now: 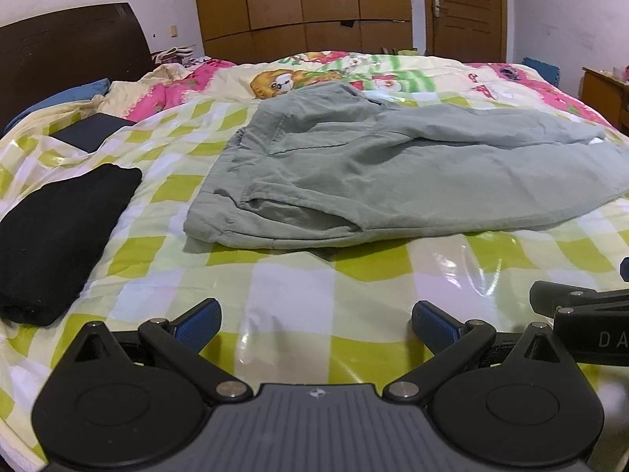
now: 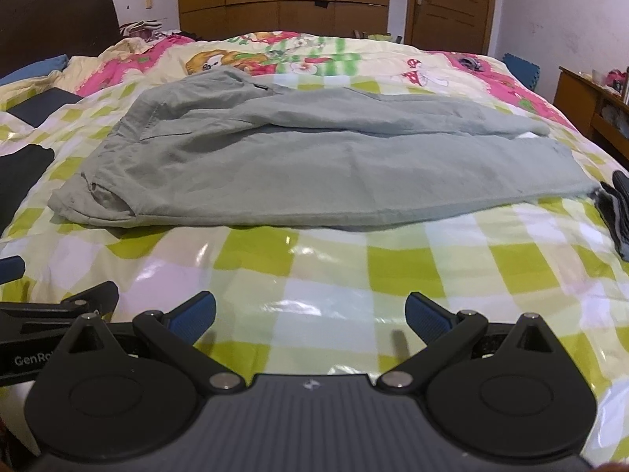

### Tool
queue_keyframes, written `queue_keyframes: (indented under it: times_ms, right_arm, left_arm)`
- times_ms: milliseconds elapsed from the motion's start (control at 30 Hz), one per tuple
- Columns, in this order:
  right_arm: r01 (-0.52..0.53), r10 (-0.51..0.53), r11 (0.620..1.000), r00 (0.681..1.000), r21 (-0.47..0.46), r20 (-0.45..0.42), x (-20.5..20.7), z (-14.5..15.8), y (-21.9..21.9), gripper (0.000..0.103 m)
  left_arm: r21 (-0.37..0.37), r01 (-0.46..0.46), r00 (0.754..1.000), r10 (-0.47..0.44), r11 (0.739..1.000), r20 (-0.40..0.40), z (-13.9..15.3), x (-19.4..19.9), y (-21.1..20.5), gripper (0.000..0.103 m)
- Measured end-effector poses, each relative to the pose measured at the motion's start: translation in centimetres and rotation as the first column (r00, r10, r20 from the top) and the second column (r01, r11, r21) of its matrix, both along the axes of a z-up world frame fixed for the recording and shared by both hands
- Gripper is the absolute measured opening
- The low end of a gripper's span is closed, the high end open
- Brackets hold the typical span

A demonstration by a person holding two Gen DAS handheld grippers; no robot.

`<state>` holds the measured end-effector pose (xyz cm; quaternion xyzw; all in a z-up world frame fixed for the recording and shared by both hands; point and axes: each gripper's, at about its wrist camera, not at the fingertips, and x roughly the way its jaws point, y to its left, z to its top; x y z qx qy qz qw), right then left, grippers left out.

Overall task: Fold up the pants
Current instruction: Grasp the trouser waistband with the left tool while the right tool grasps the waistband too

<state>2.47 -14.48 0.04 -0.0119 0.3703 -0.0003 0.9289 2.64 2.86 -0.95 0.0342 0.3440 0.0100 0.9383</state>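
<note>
Grey-green pants [image 1: 385, 173] lie on the bed, folded lengthwise, waistband at the left and legs running off to the right. The right wrist view shows the same pants [image 2: 314, 161] across the middle of the bed. My left gripper [image 1: 316, 324] hovers open over the checked sheet, well short of the pants' near edge, with nothing between its blue pads. Beside it, my right gripper [image 2: 310, 314] is open too, equally far back from the pants and empty. The right gripper's body [image 1: 589, 310] shows at the right edge of the left wrist view.
A folded black garment [image 1: 59, 236] lies left of the pants, a dark flat object [image 1: 92, 131] behind it. Dark folded clothing [image 2: 619, 208] sits at the bed's right edge. Beyond are a dark headboard [image 1: 70, 55], a wardrobe [image 1: 302, 4], a door [image 1: 466, 8] and a wooden side table [image 2: 589, 102].
</note>
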Motion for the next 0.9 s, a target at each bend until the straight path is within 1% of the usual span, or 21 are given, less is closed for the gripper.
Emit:
queue_keyframes:
  times_ms: [200, 333, 500, 600, 700, 767, 900]
  right_arm:
    - [-0.023, 0.023, 1.000, 1.000, -0.014, -0.007, 1.5, -0.1, 1.1, 0.102]
    - [-0.042, 0.042, 0.999, 0.999, -0.019, -0.009, 2.5, -0.1, 1.8, 0.102]
    - [-0.119, 0.121, 0.990, 0.992, -0.080, 0.022, 3.9, 0.0, 3.3, 0.102]
    - [-0.191, 0.198, 0.972, 0.980, -0.134, 0.037, 5.0, -0.3, 4.5, 0.102]
    - [-0.269, 0.279, 0.948, 0.960, -0.170, 0.033, 6.3, -0.7, 5.5, 0.101]
    - [-0.305, 0.316, 0.935, 0.948, -0.180, 0.036, 7.2, -0.8, 6.0, 0.101]
    - [-0.353, 0.364, 0.918, 0.931, -0.180, 0.032, 9.4, -1.0, 7.1, 0.099]
  left_arm:
    - [0.008, -0.016, 1.000, 0.016, 1.000, 0.005, -0.2, 1.1, 0.9, 0.103]
    - [0.032, -0.007, 1.000, 0.007, 0.999, 0.025, -0.1, 1.8, 1.5, 0.103]
    - [0.083, 0.018, 0.998, -0.024, 0.996, 0.066, 0.1, 3.1, 2.6, 0.103]
    - [0.107, 0.023, 0.997, -0.031, 0.994, 0.070, -0.2, 4.4, 3.8, 0.103]
    - [0.124, 0.027, 0.997, -0.035, 0.992, 0.064, -0.6, 6.0, 5.3, 0.103]
    - [0.136, 0.031, 0.998, -0.039, 0.990, 0.057, -0.9, 7.1, 6.2, 0.103]
    - [0.118, 0.063, 0.997, -0.067, 0.991, 0.026, -1.6, 9.3, 7.5, 0.103]
